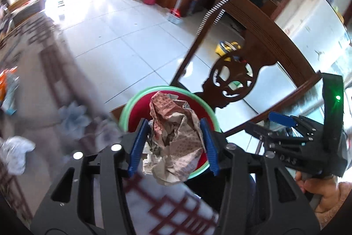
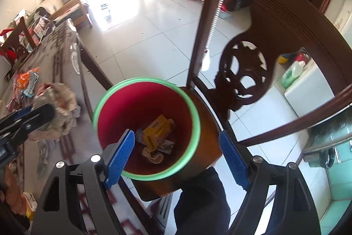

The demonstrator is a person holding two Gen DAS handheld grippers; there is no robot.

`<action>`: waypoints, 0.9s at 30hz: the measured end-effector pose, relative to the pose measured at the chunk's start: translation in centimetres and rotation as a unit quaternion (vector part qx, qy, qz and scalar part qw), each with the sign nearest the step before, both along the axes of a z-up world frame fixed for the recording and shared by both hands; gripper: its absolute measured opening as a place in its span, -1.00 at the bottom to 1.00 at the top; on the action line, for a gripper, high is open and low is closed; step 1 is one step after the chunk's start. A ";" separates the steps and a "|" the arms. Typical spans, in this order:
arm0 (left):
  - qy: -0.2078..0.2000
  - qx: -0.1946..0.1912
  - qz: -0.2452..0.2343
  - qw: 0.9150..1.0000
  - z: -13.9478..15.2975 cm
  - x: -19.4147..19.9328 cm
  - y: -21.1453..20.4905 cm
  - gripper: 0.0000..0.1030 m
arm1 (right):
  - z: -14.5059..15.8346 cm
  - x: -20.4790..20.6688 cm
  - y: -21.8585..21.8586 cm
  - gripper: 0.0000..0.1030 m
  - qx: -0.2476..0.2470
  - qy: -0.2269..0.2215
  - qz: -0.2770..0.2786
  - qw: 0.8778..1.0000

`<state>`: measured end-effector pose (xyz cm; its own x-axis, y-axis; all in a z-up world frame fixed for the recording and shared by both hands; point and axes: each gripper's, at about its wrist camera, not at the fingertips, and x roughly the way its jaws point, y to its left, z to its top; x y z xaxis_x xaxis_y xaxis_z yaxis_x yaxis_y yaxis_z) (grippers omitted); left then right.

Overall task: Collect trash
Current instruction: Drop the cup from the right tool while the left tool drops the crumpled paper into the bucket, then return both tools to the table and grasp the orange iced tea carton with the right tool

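Observation:
My left gripper (image 1: 173, 144) is shut on a crumpled printed paper wad (image 1: 176, 138), held at the table edge just short of the bin. The red bin with a green rim (image 2: 145, 124) stands on a dark wooden chair seat (image 2: 206, 124); it also shows in the left wrist view (image 1: 132, 109). It holds a yellow box (image 2: 157, 131) and small scraps. My right gripper (image 2: 176, 155) is open and empty, just above the bin's near rim. The left gripper with the wad shows at the left of the right wrist view (image 2: 55, 116); the right gripper shows in the left wrist view (image 1: 283, 120).
The table with a white and red patterned cloth (image 1: 167, 208) carries more trash: crumpled blue tissue (image 1: 72, 118), a white wad (image 1: 17, 151), orange wrappers (image 2: 26, 80). The carved chair back (image 2: 248, 72) rises behind the bin. Tiled floor (image 2: 143, 36) lies beyond.

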<state>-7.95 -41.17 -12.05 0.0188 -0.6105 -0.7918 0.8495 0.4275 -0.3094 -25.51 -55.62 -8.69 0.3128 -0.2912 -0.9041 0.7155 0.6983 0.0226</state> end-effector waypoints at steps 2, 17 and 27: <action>0.001 -0.003 -0.004 1.000 -0.2 -0.2 -0.9 0.28 | 0.0 -0.3 -0.1 0.50 0.002 0.000 -0.004 1.000; -0.041 -0.063 0.127 0.989 6.5 3.1 11.8 0.39 | 2.5 3.0 6.4 0.50 -0.004 -0.024 0.072 0.997; -0.101 -0.026 0.303 0.947 8.2 6.8 30.0 0.39 | 3.3 10.4 19.9 0.59 0.020 -0.023 0.283 0.959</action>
